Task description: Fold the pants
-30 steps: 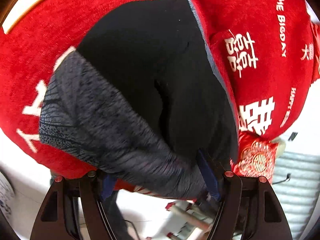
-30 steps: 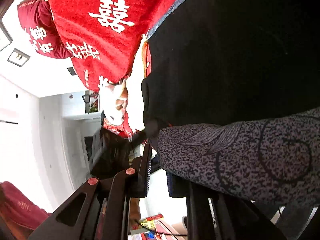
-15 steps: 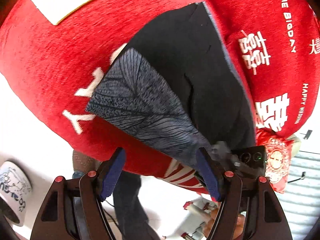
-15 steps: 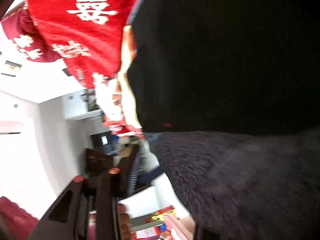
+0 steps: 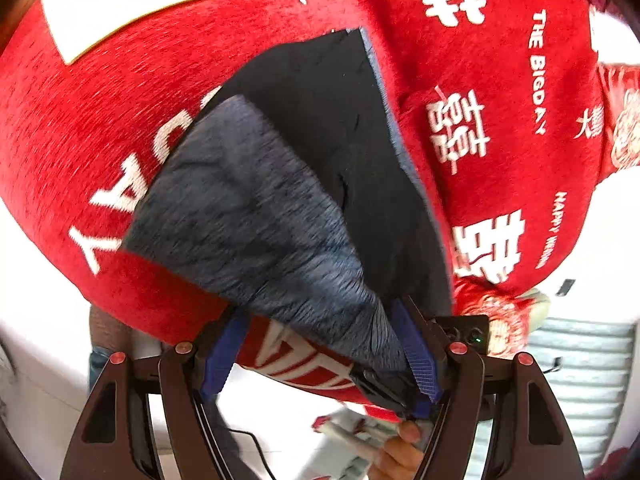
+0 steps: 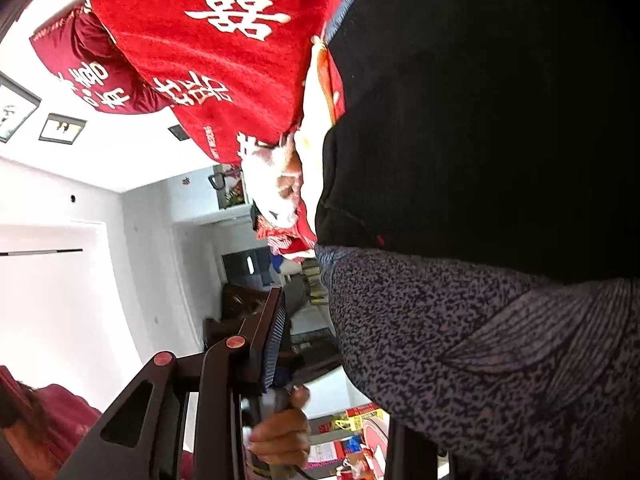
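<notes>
Black pants [image 5: 344, 128] lie on a red blanket [image 5: 100, 120], one part turned back so its grey patterned inside [image 5: 256, 216] shows. A corner of that grey cloth hangs between the blue pads [image 5: 222, 356] of my left gripper [image 5: 320, 344], which is open; the cloth brushes only the right pad. My right gripper [image 5: 384, 392] reaches in at that same corner. In the right wrist view the pants [image 6: 500, 120] fill the right side. My right gripper [image 6: 340, 344] is open, with a gap between its left pad [image 6: 276, 340] and the grey cloth [image 6: 480, 340]. Its other finger is hidden behind the cloth.
The blanket [image 6: 224, 60] bears white characters and hangs over the bed edge. A red cushion [image 5: 504, 328] and a ribbed grey panel [image 5: 580, 360] lie at the right. A hand [image 6: 280, 436] grips a handle below. White walls, framed pictures [image 6: 60, 128] and dark furniture [image 6: 240, 300] stand beyond.
My right gripper's jaws have parted at the cloth edge, and that gripper has come into the left wrist view. The left wrist view has drawn back, showing more of the blanket.
</notes>
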A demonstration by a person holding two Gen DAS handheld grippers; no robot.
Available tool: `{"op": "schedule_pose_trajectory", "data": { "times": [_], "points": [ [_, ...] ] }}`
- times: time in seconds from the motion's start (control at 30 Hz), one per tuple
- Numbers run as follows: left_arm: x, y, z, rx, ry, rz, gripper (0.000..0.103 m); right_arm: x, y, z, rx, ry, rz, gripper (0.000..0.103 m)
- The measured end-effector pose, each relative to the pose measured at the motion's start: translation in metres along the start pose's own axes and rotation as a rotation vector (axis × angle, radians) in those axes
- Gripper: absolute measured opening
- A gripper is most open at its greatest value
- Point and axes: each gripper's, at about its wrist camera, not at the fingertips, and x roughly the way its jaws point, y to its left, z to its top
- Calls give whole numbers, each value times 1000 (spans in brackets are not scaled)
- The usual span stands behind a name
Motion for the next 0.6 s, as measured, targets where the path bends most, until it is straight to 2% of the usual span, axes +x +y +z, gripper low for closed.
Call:
{"op": "schedule_pose_trajectory", "data": {
  "times": [0.13,0.27,0.47,0.6],
  "points": [
    [17,1,12,26,-1,53,74,2,-5,-4,13,-3,-8,37],
    [17,-3,13,53,-27,82,73,-28,-7,-22,-20,-32,-132,37],
    [17,-5,13,118,1,147,73,-124,-53,-56,102,-220,-316,44],
    [22,-5,12,154,29,191,73,-174,-73,-75,150,-332,-373,47]
  ]
}}
